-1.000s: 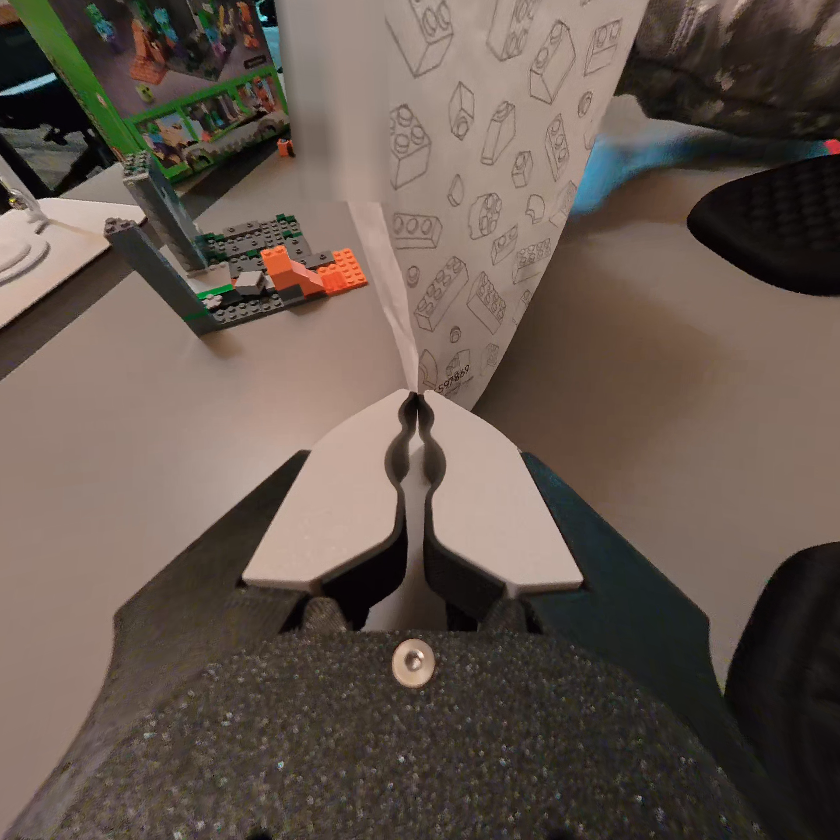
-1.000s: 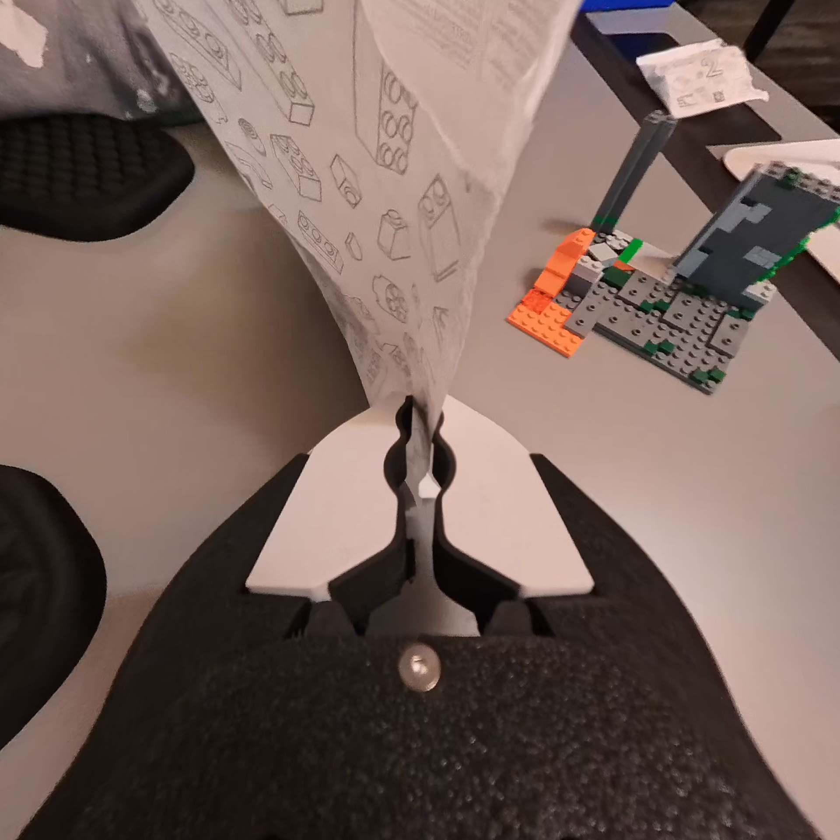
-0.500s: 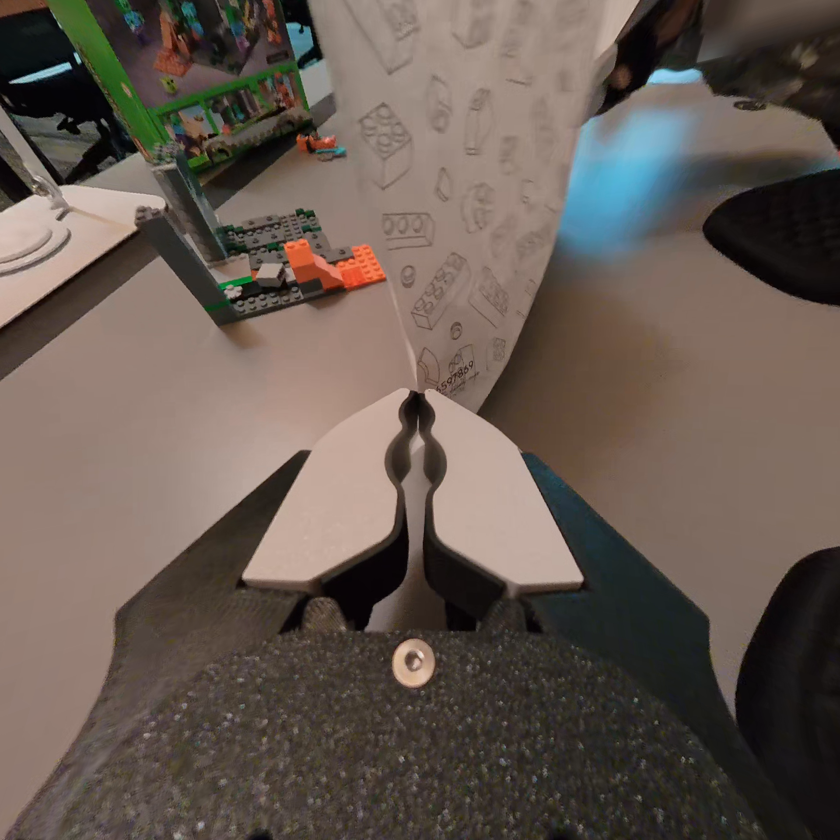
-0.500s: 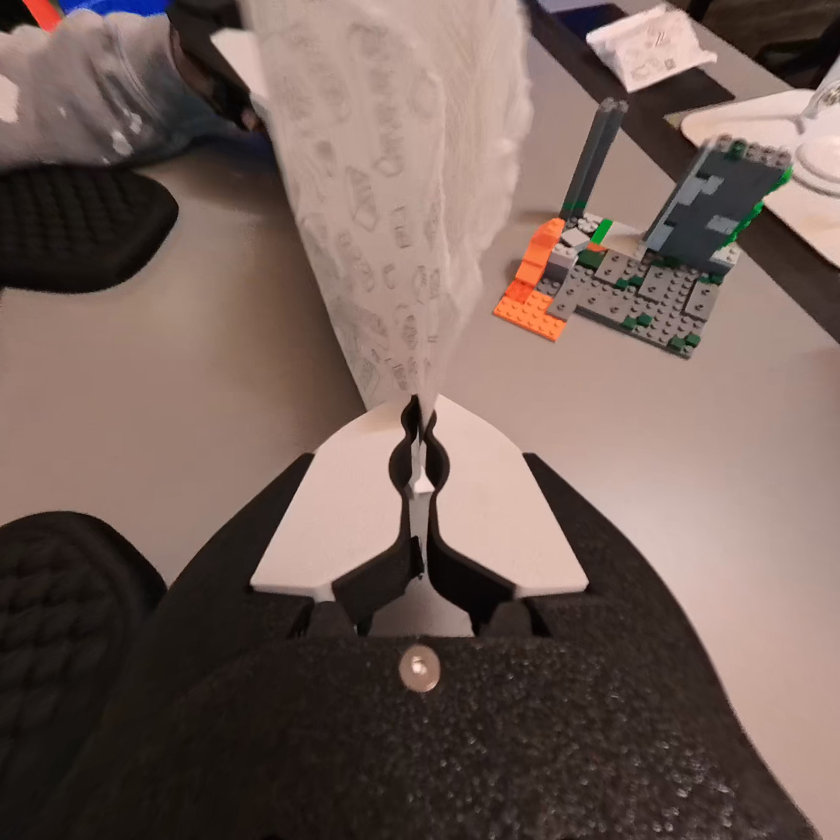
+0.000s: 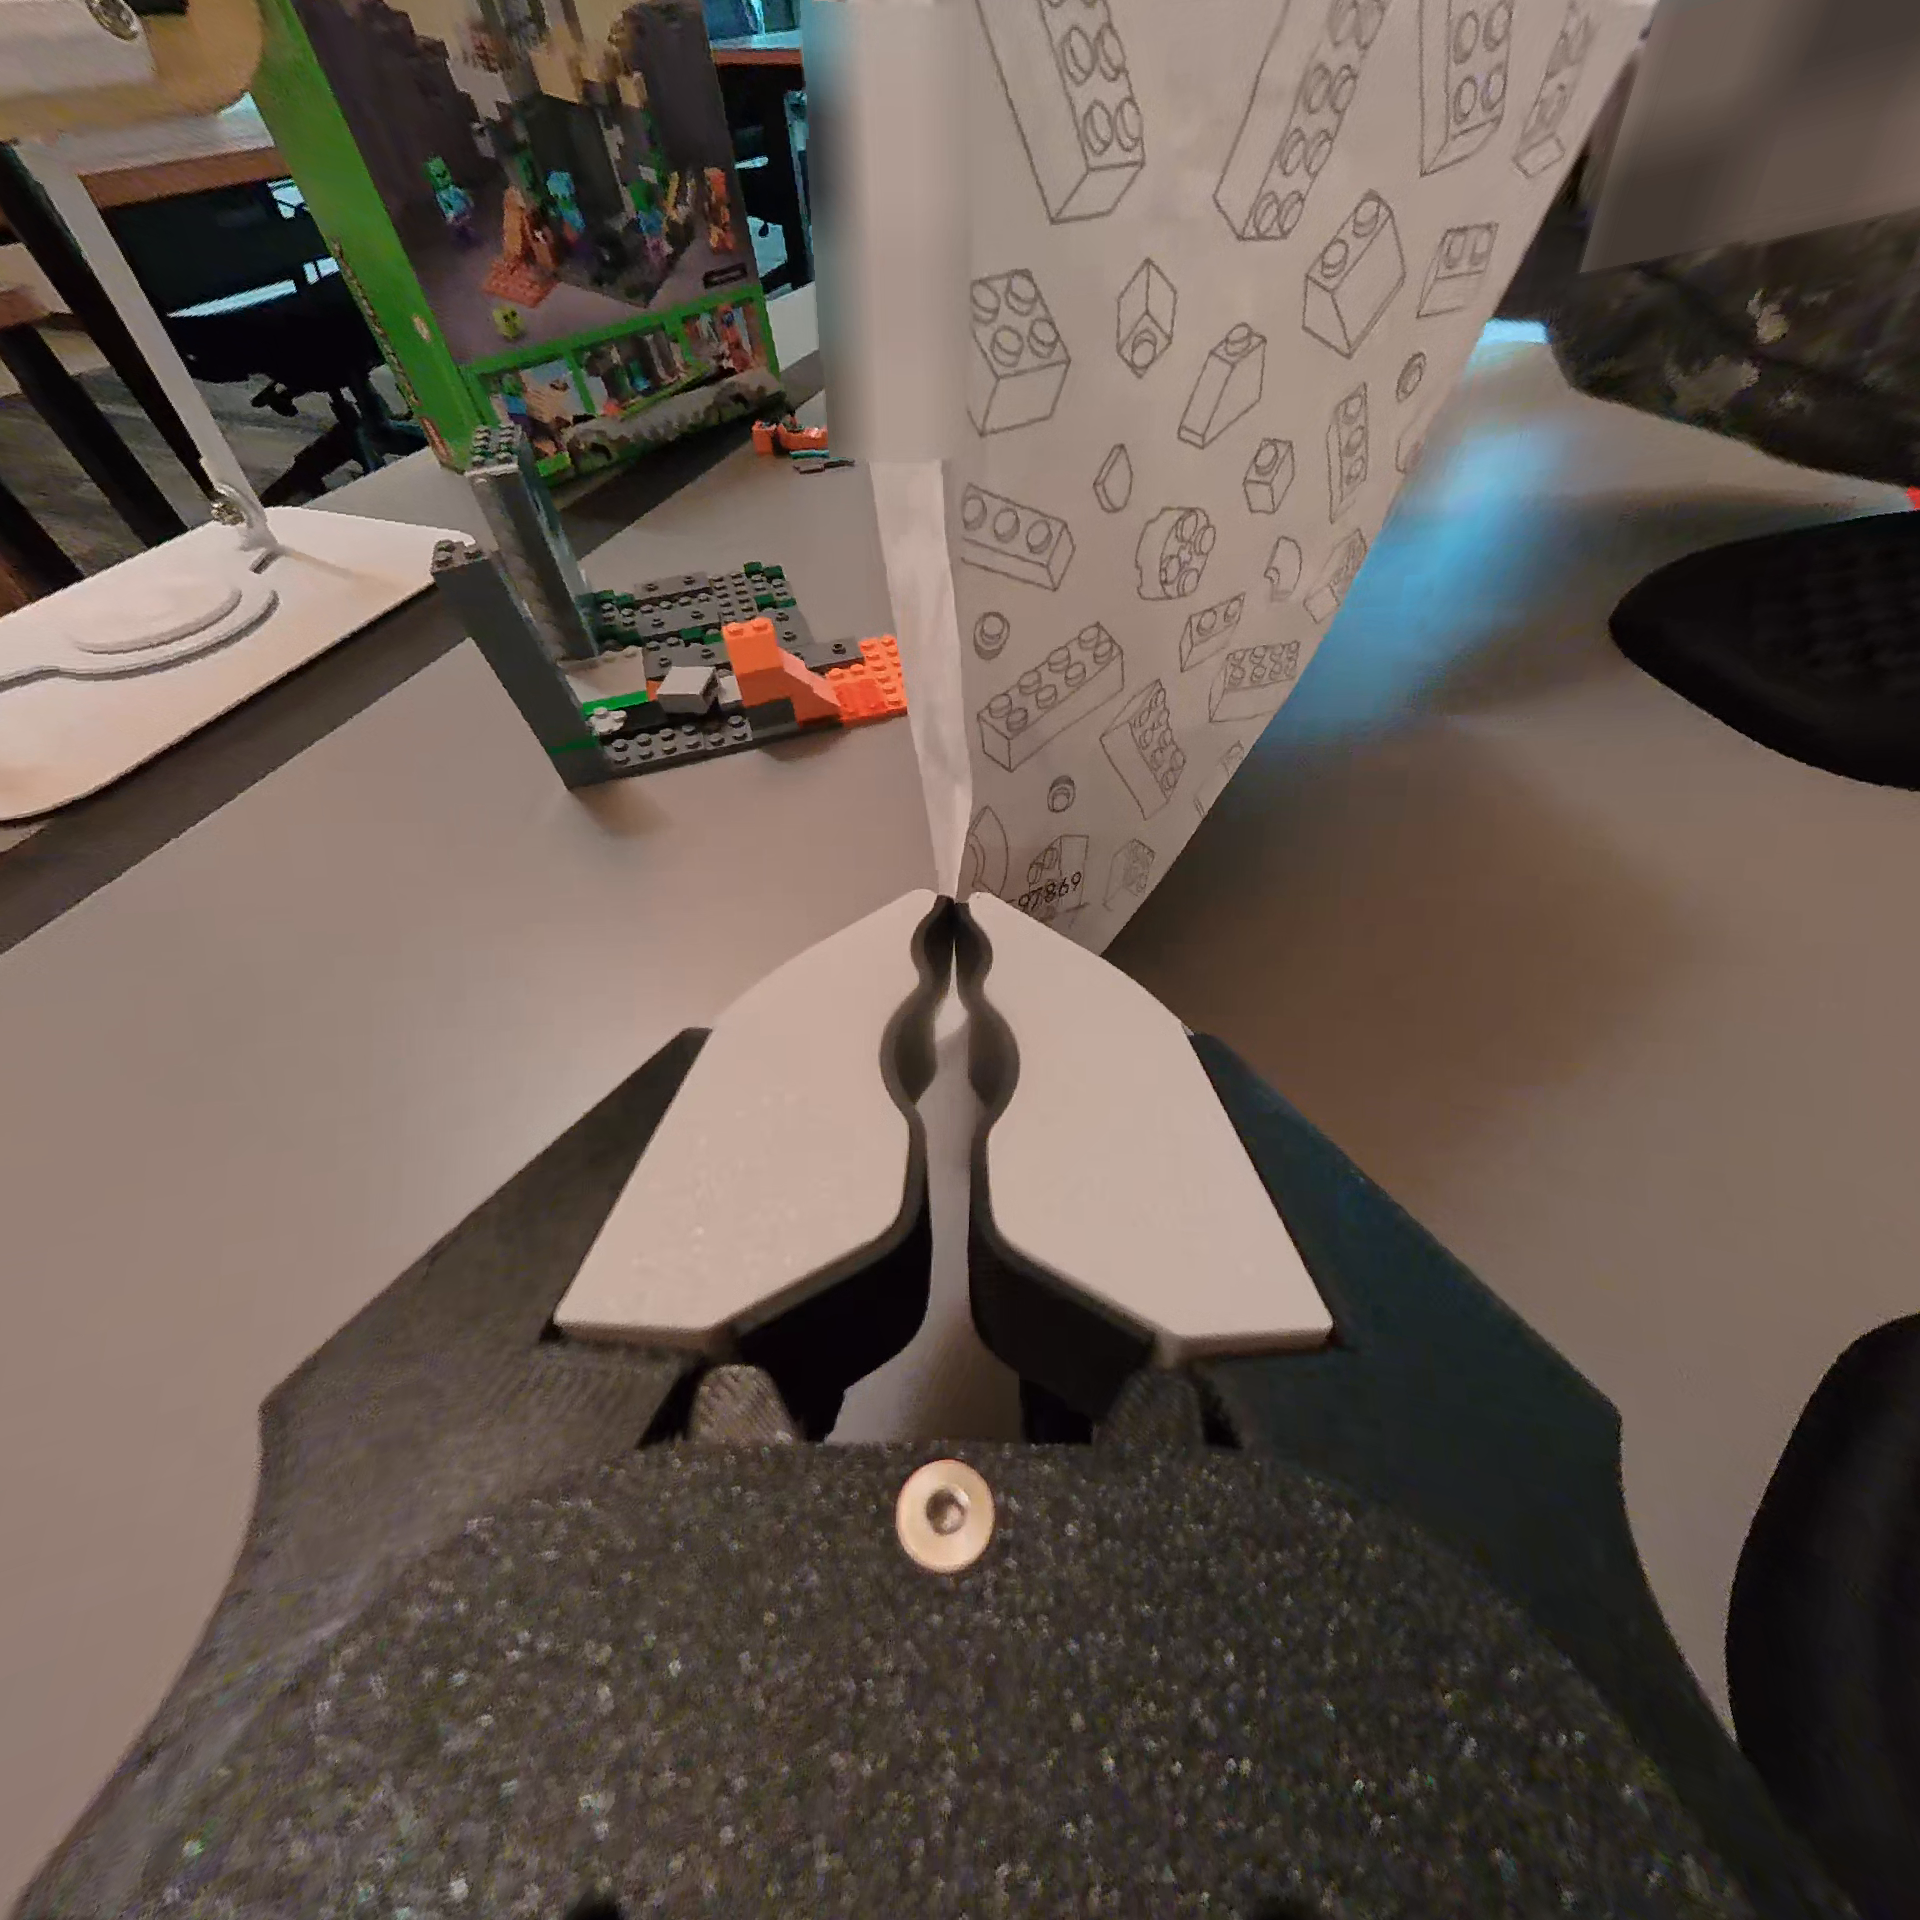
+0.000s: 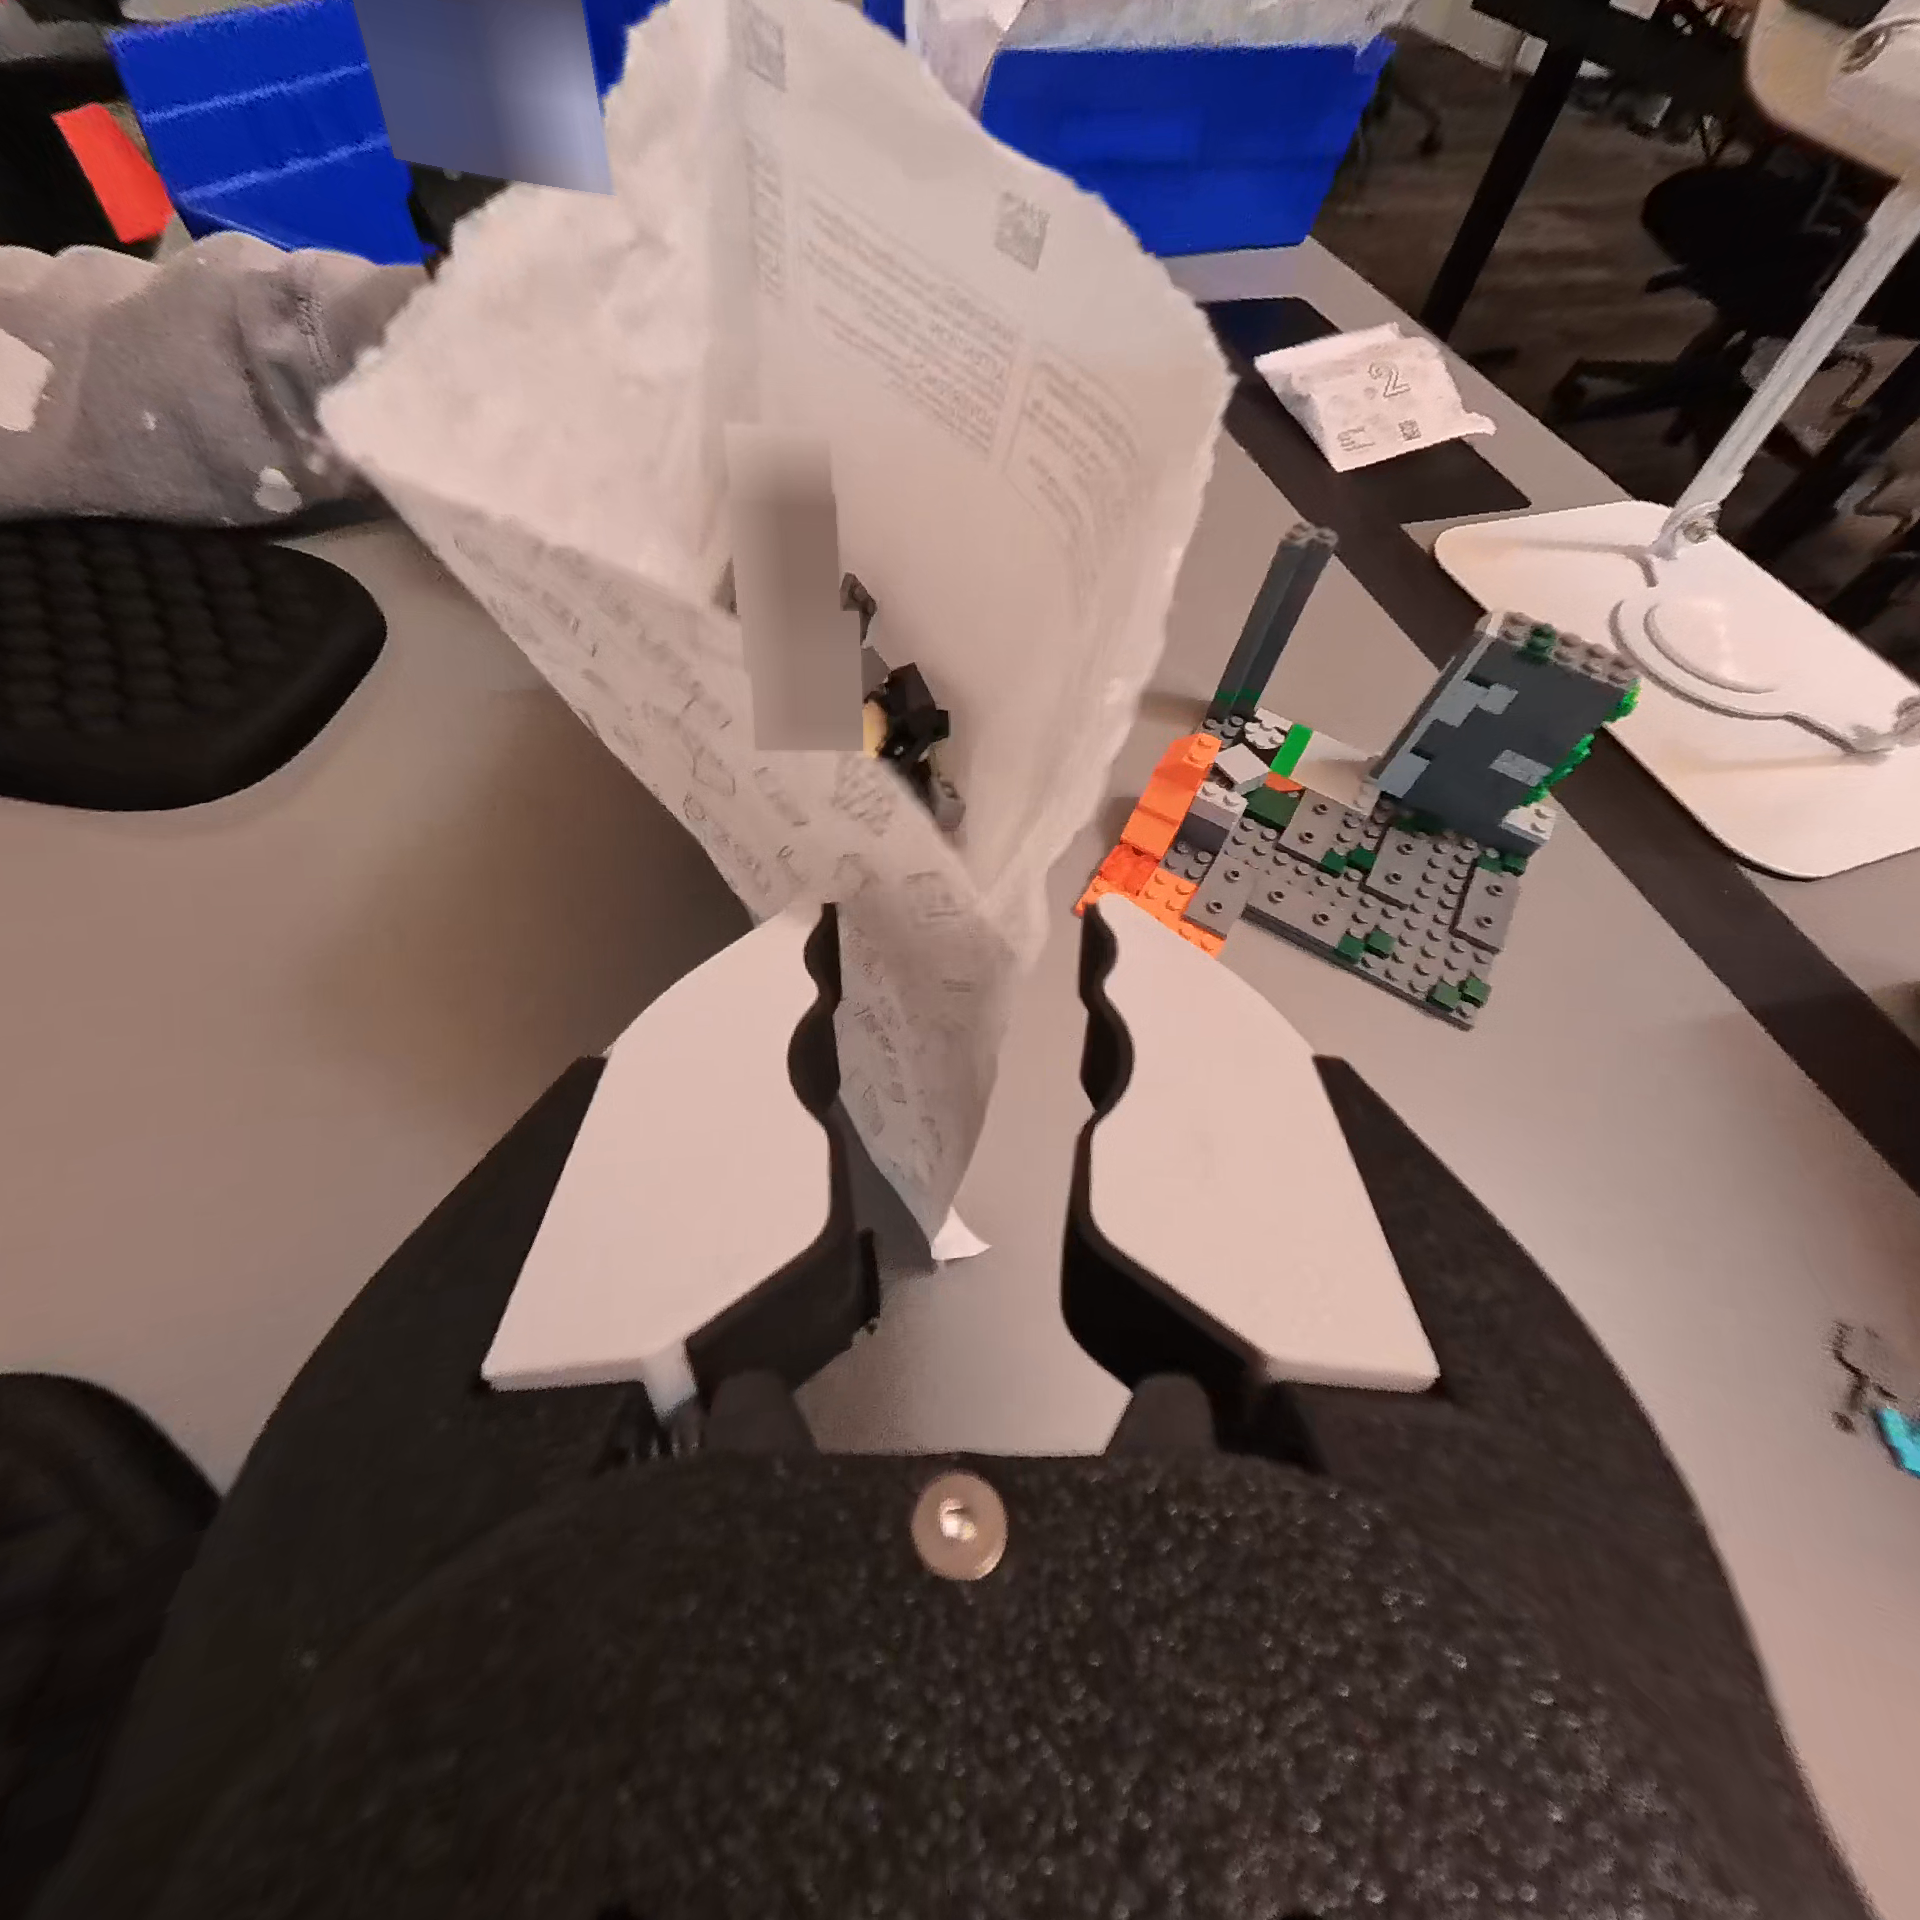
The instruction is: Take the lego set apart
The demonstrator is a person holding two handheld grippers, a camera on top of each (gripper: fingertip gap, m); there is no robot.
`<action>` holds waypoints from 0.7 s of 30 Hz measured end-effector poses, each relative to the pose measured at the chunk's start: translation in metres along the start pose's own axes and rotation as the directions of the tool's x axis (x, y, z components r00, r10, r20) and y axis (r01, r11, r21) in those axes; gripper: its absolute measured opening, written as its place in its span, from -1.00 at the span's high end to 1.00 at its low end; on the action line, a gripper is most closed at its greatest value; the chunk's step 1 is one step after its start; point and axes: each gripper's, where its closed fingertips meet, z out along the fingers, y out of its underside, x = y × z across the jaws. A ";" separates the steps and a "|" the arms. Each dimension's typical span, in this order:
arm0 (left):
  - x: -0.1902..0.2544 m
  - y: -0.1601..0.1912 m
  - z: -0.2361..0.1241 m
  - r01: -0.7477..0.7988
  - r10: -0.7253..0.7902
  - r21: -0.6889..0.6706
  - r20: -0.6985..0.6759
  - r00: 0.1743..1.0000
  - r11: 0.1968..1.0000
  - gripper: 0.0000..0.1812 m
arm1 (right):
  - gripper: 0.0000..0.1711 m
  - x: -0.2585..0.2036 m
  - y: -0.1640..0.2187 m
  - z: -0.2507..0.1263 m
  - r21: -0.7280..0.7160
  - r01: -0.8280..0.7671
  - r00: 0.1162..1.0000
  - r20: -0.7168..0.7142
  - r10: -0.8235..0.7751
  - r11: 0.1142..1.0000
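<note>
My left gripper (image 5: 951, 914) is shut on the corner of a white paper bag (image 5: 1195, 468) printed with brick outlines and holds it up above the grey table. In the right wrist view the same bag (image 6: 831, 436) stands open at the top, with small dark pieces (image 6: 904, 717) inside. My right gripper (image 6: 956, 935) is open; the bag's lower corner hangs loose between its fingers, against the left one (image 6: 717, 1122). The partly built lego set (image 5: 717, 665) (image 6: 1382, 831), grey plates with orange and green bricks and grey walls, sits on the table beyond the bag.
A green lego box (image 5: 540, 229) stands behind the set. A white lamp base (image 5: 177, 634) (image 6: 1704, 675) lies beside it. A second small paper bag (image 6: 1371, 395) lies farther back. Black pads (image 5: 1787, 644) (image 6: 156, 655) lie on the table. Blue bins (image 6: 1174, 135) stand behind. A sleeve (image 6: 135, 374) is at left. Tip to tip, the grippers are about 20 centimetres apart. The partly built lego set (image 6: 1382, 831) is about 20 centimetres from my right fingertips. It turns up in the left wrist view (image 5: 650, 637) as well.
My right gripper was shut on the bag's corner and has now opened, letting the paper go. The bag's top has spread open. My left gripper keeps its hold.
</note>
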 end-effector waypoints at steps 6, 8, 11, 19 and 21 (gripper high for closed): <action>-0.006 0.000 0.000 0.022 -0.022 0.002 0.037 0.999 1.000 1.00 | 1.00 0.000 0.004 0.000 0.066 -0.020 0.999 0.040 0.017 0.998; -0.009 -0.011 -0.006 0.072 -0.075 0.078 0.036 0.997 0.994 0.84 | 1.00 0.005 0.006 -0.004 0.074 -0.022 1.000 0.014 0.022 0.997; -0.019 -0.044 -0.026 0.235 -0.238 0.273 -0.021 0.971 0.933 0.58 | 1.00 0.010 0.007 -0.008 0.071 -0.014 0.999 -0.029 0.016 0.997; -0.194 -0.046 -0.034 0.441 -0.565 0.354 0.535 0.628 0.825 0.56 | 1.00 0.007 0.008 -0.010 0.094 0.006 1.000 0.002 -0.006 0.996; -0.241 -0.029 -0.028 0.504 -0.599 0.344 0.600 0.531 0.792 0.53 | 1.00 0.007 0.008 -0.011 0.089 0.012 1.000 0.000 -0.012 0.996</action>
